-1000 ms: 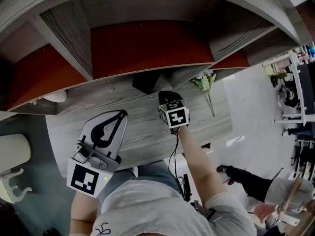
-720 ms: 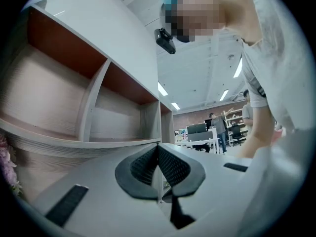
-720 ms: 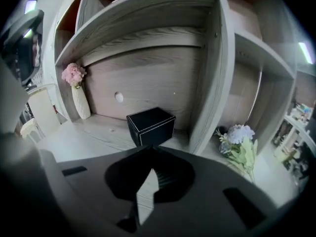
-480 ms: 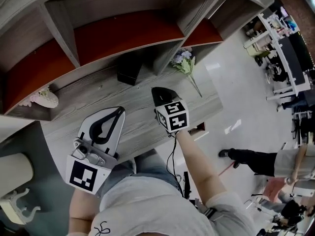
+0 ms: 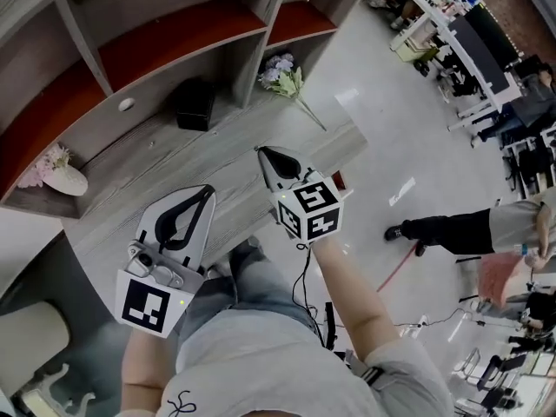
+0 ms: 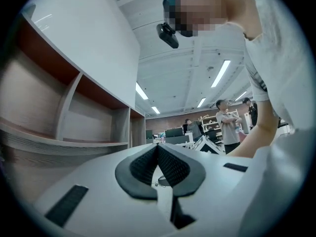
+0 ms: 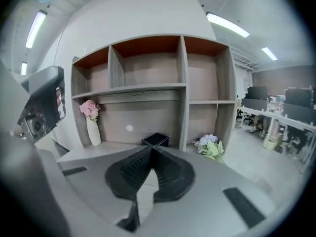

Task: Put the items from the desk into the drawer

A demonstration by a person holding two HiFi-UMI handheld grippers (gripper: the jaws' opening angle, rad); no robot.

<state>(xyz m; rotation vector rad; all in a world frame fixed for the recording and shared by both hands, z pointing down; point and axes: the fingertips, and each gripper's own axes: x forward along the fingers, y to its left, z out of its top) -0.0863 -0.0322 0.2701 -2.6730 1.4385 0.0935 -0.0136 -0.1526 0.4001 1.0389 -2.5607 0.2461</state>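
My left gripper (image 5: 207,195) and right gripper (image 5: 262,155) hang with ribbed jaws together, empty. A square black box (image 5: 193,104) and a flower sprig (image 5: 285,78) rest on the grey wood-grain tabletop (image 5: 156,170).

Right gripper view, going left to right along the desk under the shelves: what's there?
vase of pink flowers → small white round object → black box → bunch of flowers
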